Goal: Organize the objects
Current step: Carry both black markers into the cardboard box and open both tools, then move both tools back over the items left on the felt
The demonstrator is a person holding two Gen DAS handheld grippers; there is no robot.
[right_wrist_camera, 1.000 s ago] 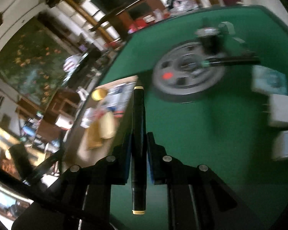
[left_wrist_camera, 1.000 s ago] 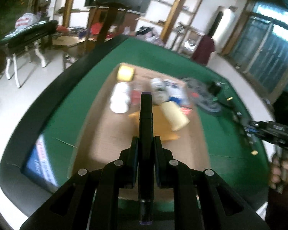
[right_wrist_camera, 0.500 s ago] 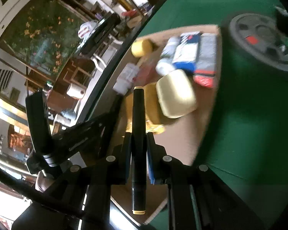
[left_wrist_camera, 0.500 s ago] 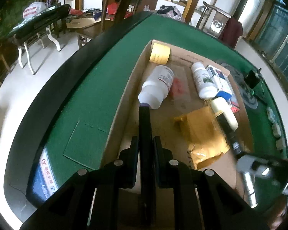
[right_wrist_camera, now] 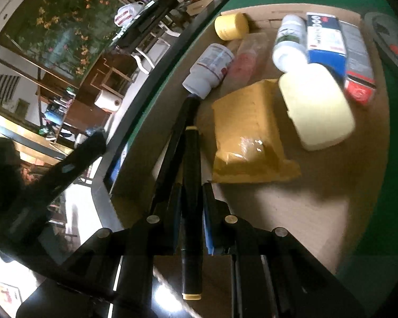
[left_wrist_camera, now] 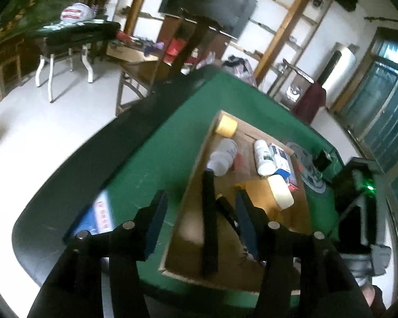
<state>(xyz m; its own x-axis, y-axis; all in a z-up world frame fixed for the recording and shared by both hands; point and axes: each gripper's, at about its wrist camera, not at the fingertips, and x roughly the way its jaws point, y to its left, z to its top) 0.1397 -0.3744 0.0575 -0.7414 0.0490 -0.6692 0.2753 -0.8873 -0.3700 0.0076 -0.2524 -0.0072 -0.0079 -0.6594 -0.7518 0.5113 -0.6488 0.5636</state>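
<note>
A black marker with a purple tip lies loose on the cardboard sheet on the green table. My left gripper hovers over it with its jaws opening, and the pads are clear of the marker. My right gripper is shut on a second black marker with yellow ends. That one is tilted down over the cardboard, right beside the purple-tipped marker. Its yellow end also shows in the left wrist view, next to my right-hand finger.
Further along the cardboard lie a white bottle, a yellow padded envelope, a cream container, another white bottle, a blue and white box and a yellow roll. A grey weight plate lies on the green cloth beyond.
My left gripper has opened and let go of the purple-tipped marker, which now rests on the cardboard. My right gripper has swung in from the green cloth over the cardboard with its marker.
</note>
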